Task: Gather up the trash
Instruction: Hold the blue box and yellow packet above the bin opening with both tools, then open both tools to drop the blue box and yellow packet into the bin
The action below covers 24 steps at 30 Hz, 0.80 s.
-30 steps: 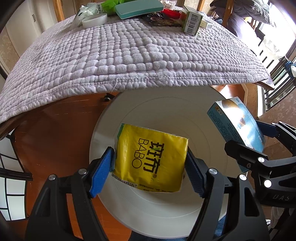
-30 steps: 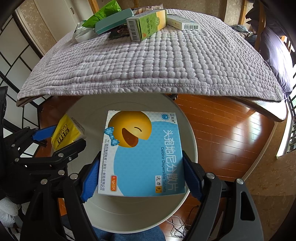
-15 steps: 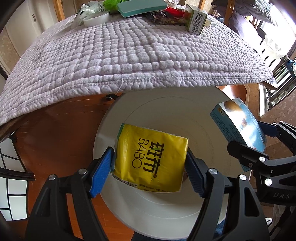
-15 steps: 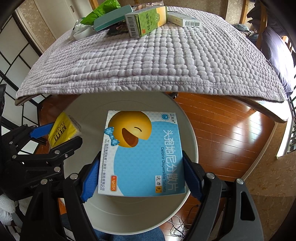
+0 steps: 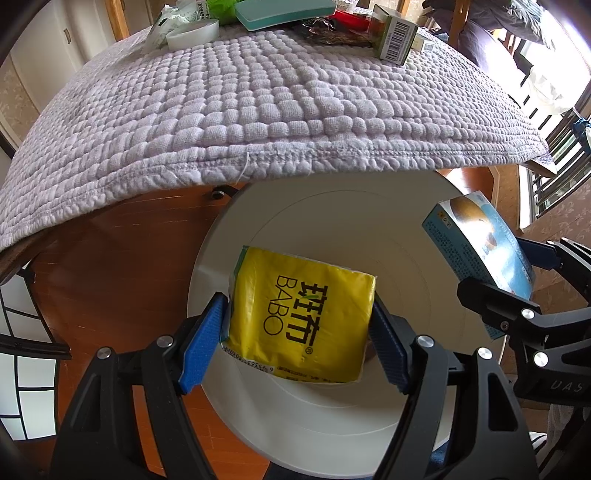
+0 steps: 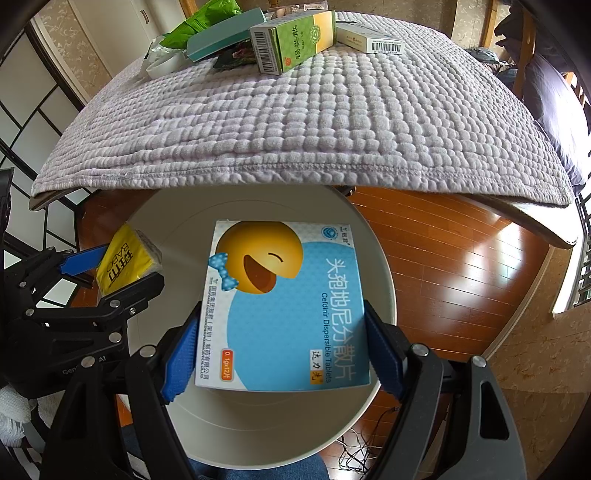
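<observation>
My left gripper (image 5: 297,334) is shut on a yellow tissue pack (image 5: 301,314) and holds it over the round white bin (image 5: 343,229) on the floor. My right gripper (image 6: 282,341) is shut on a blue medicine box with an orange smiley (image 6: 280,306), also above the bin (image 6: 384,280). Each view shows the other gripper at its side: the blue box (image 5: 476,247) to the right, the yellow pack (image 6: 123,260) to the left. Both packs hang clear of the bin's bottom.
A table under a lilac quilted cloth (image 5: 258,99) juts over the bin's far side. At its far end lie a green box (image 6: 291,40), a white box (image 6: 369,38), a teal case (image 6: 221,37), a green bag (image 6: 201,24) and a tape roll (image 5: 192,33). Wooden floor (image 6: 443,251) surrounds the bin.
The table and bin have shifted slightly in both views as the grippers drifted a little. Both grips are unchanged.
</observation>
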Each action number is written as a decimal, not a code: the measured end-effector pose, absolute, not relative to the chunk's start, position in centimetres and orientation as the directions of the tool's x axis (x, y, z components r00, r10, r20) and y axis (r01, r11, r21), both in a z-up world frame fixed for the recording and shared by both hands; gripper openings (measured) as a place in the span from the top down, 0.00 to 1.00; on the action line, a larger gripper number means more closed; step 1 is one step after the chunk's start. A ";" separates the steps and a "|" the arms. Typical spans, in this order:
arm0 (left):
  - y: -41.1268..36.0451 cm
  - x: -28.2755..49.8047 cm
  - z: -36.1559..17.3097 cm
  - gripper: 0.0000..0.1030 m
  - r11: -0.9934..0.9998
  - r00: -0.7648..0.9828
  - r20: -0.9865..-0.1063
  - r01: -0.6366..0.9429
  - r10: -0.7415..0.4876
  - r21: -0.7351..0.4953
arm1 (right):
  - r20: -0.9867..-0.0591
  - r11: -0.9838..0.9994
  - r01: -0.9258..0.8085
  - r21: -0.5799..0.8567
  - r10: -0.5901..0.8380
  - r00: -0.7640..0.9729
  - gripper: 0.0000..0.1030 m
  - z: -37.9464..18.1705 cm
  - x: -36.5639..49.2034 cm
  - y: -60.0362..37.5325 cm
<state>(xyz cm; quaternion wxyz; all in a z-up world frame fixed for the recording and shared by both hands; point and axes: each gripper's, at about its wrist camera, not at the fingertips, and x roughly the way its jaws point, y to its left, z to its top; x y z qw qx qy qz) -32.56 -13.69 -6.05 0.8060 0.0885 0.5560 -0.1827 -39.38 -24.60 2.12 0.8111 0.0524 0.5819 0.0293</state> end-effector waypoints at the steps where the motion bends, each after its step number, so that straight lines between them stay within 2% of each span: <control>1: -13.7 -32.5 -6.0 0.27 0.918 0.314 -0.929 0.393 -0.197 -0.061 | -0.941 0.993 0.014 0.119 0.108 0.321 0.24 2.1 -39.4 -24.6; 4: -13.6 -32.5 -5.8 0.26 0.914 0.322 -0.918 0.395 -0.232 -0.092 | -0.933 0.989 0.012 0.145 0.133 0.336 0.24 2.4 -39.3 -24.9; 7: -13.1 -32.2 -5.3 0.14 0.912 0.336 -0.903 0.391 -0.268 -0.125 | -0.911 0.987 0.014 0.162 0.144 0.385 0.08 3.4 -39.3 -25.5; 8: -12.9 -32.2 -5.2 0.11 0.910 0.341 -0.899 0.393 -0.275 -0.129 | -0.906 0.986 0.013 0.165 0.146 0.397 0.08 3.6 -39.2 -25.6; 24: -11.8 -31.3 -3.2 0.11 0.911 0.349 -0.894 0.390 -0.281 -0.134 | -0.887 0.991 -0.007 0.130 0.120 0.446 0.08 6.2 -39.8 -25.1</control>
